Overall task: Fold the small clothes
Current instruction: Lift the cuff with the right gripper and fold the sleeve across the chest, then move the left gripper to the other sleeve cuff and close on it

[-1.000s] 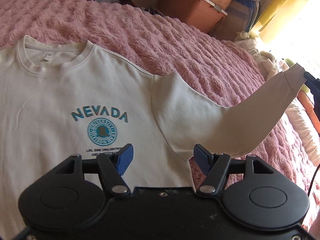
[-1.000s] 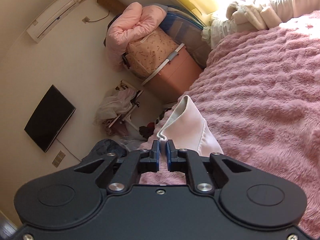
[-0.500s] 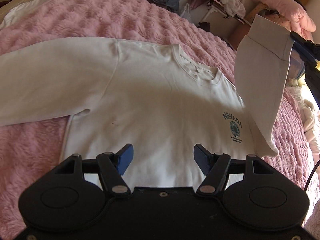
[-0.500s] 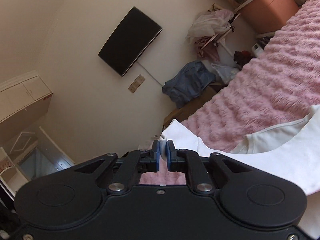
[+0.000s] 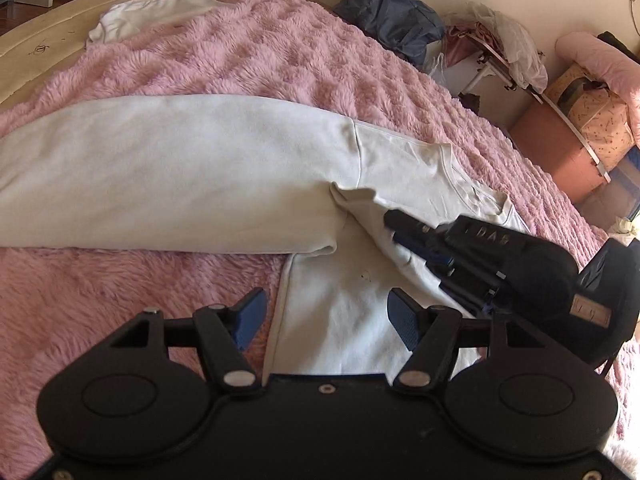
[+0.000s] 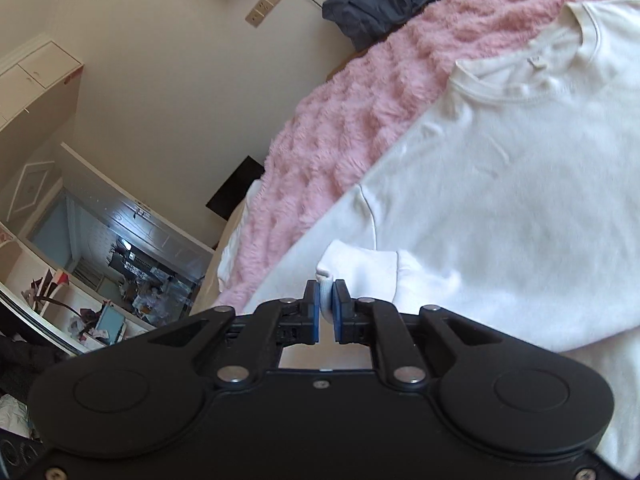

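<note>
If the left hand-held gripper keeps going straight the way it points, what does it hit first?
Most likely the white long-sleeved sweatshirt spread on the fluffy pink blanket: its side edge lies right ahead of the open left hand-held gripper, though depth is unclear.

The left tool [image 5: 326, 314] hangs with its two blue-padded fingers [image 5: 404, 324] spread wide apart, nothing between them, its black body filling the lower part of its own view. The right tool [image 6: 327, 312] has its blue pads drawn close together, pinching a fold of white cloth between them. In the left wrist view, the right tool [image 5: 400, 226] reaches in from the right, ahead of the left tool's right finger, its fingertips pointing leftward and lying low, its black body trailing off to the right
</note>
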`<control>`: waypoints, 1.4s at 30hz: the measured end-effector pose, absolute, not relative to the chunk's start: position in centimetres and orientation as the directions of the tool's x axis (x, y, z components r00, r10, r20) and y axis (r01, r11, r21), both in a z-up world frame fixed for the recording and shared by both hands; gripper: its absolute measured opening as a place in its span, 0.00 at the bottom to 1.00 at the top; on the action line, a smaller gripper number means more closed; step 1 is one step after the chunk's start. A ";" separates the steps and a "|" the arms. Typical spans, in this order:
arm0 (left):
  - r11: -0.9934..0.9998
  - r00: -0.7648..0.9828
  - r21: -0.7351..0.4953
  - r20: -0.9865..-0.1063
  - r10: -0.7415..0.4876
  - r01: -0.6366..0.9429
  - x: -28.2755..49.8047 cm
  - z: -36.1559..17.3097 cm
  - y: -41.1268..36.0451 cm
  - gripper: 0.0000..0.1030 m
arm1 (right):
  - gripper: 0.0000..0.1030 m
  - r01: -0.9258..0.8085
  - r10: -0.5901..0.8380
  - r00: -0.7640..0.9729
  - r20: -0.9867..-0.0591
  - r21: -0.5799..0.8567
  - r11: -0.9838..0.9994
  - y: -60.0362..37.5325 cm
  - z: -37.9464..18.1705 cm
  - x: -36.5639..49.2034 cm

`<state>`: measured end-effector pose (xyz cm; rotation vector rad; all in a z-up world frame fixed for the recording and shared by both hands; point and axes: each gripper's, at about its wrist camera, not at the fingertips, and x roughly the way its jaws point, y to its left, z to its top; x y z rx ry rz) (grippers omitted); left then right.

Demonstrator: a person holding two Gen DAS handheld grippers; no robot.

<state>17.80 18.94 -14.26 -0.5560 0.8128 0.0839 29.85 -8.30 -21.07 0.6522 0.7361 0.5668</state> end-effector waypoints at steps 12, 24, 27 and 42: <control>0.878 0.679 -0.414 -0.718 -0.153 -0.241 27.7 -17.1 19.1 0.66 | 0.51 -0.154 0.411 0.743 -0.528 0.462 0.873 -21.0 -19.2 26.4; 0.864 0.677 -0.457 -0.706 -0.208 -0.211 32.0 -18.7 18.7 0.25 | 0.51 0.070 0.167 0.774 -0.611 0.345 0.936 -31.9 -20.7 24.7; 0.862 0.655 -0.464 -0.719 -0.230 -0.207 32.6 -19.1 18.3 0.03 | 0.51 0.095 0.172 0.757 -0.631 0.367 0.926 -32.0 -21.7 24.6; 0.895 0.670 -0.391 -0.726 -0.157 -0.214 32.1 -19.3 18.7 0.04 | 0.52 0.175 0.010 0.791 -0.612 0.243 0.954 -32.7 -21.7 25.5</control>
